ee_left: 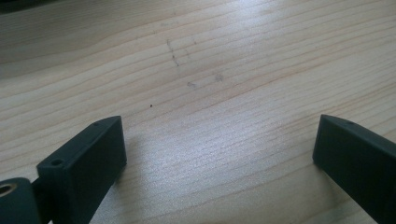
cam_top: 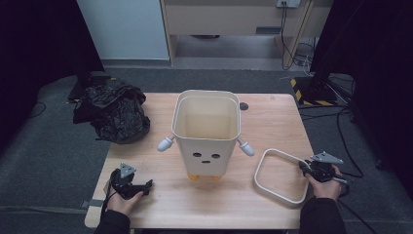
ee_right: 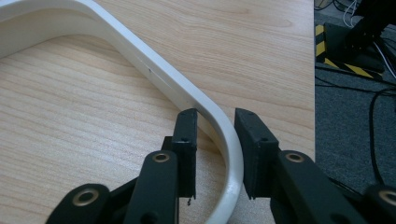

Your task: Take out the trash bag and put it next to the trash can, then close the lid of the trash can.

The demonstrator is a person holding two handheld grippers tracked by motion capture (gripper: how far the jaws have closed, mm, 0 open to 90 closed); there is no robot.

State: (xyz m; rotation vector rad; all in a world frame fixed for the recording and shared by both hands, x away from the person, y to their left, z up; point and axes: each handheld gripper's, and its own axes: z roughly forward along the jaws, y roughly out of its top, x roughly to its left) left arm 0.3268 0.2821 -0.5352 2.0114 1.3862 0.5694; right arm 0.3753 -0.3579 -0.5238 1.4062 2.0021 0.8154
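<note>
No readable text, label, brand or number anywhere.

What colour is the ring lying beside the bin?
White ring, clearest in the right gripper view.

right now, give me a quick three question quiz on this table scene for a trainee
1. True or false: the white ring sits on top of the white bin.
2. What passes between the right gripper's jaws? A) a cable B) the white ring C) nothing
3. Fill in: the left gripper's jaws stand ___ over the bare table.

Key: 1 false, it lies on the table beside the bin; 2 B; 3 open.
</note>
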